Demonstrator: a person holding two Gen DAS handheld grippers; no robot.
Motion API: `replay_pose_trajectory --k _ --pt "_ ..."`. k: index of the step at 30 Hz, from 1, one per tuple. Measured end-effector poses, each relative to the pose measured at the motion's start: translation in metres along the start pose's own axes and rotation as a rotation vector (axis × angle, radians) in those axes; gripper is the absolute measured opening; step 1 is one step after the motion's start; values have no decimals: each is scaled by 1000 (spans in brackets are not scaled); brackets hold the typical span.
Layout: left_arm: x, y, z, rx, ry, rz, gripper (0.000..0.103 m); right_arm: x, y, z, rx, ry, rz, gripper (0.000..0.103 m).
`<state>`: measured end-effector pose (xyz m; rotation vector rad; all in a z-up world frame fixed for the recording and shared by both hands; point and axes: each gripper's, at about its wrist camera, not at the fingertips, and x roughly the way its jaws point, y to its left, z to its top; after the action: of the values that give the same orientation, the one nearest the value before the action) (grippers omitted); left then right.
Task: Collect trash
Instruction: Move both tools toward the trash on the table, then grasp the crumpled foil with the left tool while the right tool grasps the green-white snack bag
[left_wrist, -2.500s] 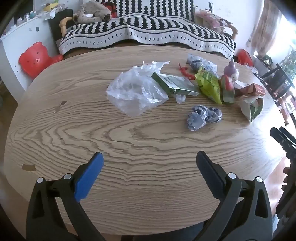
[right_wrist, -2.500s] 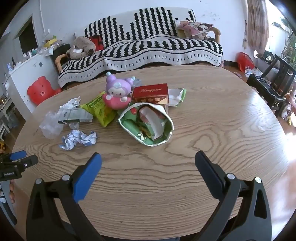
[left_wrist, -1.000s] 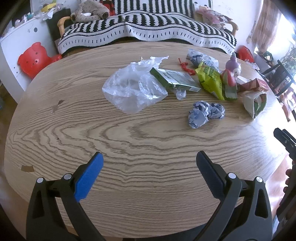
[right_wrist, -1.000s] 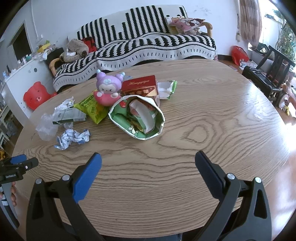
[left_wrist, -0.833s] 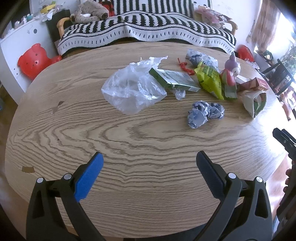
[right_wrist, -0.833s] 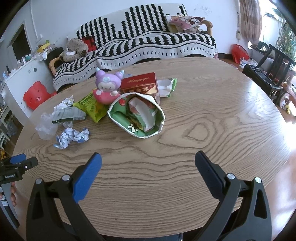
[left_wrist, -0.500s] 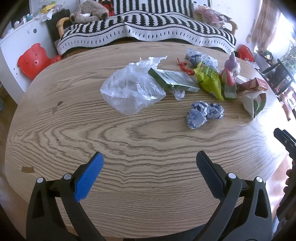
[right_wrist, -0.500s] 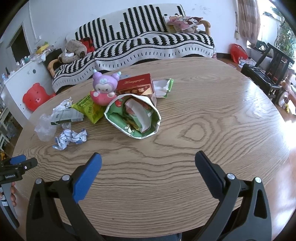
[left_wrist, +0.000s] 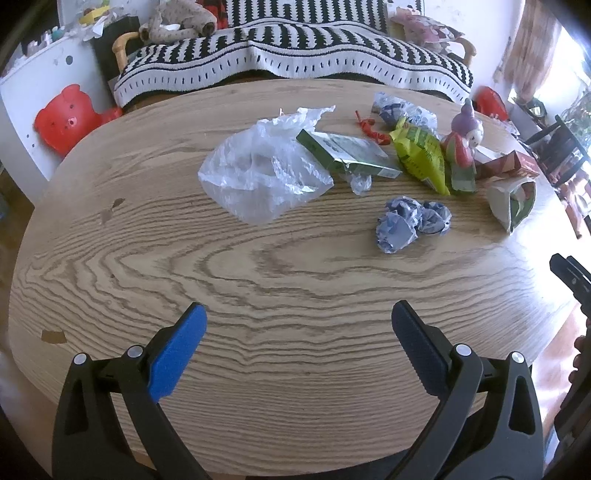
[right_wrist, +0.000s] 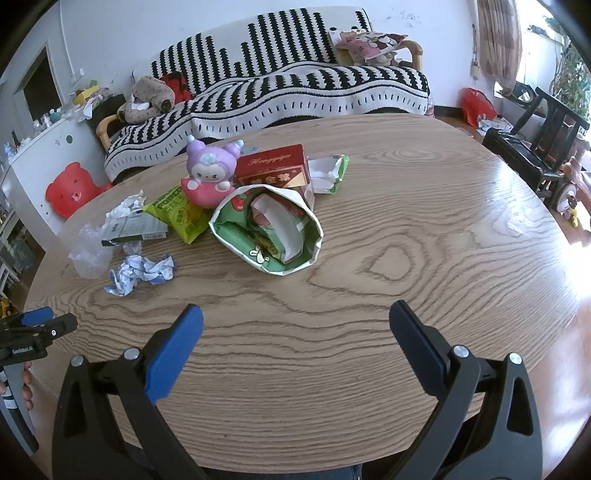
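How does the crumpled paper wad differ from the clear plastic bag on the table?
The crumpled paper wad is opaque, blue and white, and balled up tight; the clear plastic bag is see-through, colourless and spread loosely. The bag covers more of the wooden table than the wad. The bag touches the green carton; the wad lies apart from it. Both lie loose on the table, ungripped.

The bag's (right_wrist: 266, 236) contents are mostly hidden, perhaps wrappers; the doll (right_wrist: 210, 173) covers part of the red box (right_wrist: 273, 166).
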<state>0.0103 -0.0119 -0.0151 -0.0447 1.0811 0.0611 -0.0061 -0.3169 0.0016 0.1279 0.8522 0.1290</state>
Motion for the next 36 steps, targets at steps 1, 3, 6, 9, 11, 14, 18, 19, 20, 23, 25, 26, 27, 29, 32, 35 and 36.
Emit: replay_pose_trajectory --k 1,3,6,9,11,14,18,19,20,23,25,26,27,29,32,35,36 --pt "1 0 0 -4 2 -4 98 0 0 1 0 1 -1 98" --pt "1 1 0 -8 4 -7 98 0 -1 2 2 0 -5 98" --pt "2 1 1 -10 3 -14 98 -1 -3 4 5 -4 -8 98" --pt "2 -1 1 -6 3 -15 98 -1 -2 4 4 -4 -8 98" --pt "3 -2 2 -2 5 -14 98 -2 -3 5 6 -5 -5 98" --pt "4 -4 2 1 6 -19 98 -1 -3 5 4 -1 -4 98" --pt "7 -6 3 0 9 -27 98 0 -3 5 2 4 -6 98" --pt "7 -6 3 1 12 -28 98 1 -3 5 3 4 -6 98" --pt "9 -7 3 0 14 -31 98 1 -3 5 4 4 -5 98" --pt "12 -10 3 3 24 -40 98 3 -4 6 6 7 -1 98" --pt "15 -14 4 12 28 -44 98 6 -4 9 9 9 7 98" --pt "16 -16 5 18 29 -47 98 8 -4 11 10 9 12 98" --pt "17 -18 6 25 30 -50 98 10 -3 13 9 10 18 98" --pt "20 -25 11 44 30 -58 98 14 0 19 5 8 27 98" --pt "22 -37 19 77 21 -78 98 20 2 29 1 1 35 98" --pt "26 -47 26 111 15 -102 98 26 2 40 1 -12 24 98" --pt "27 -49 27 120 13 -100 98 30 1 43 0 -9 21 98"
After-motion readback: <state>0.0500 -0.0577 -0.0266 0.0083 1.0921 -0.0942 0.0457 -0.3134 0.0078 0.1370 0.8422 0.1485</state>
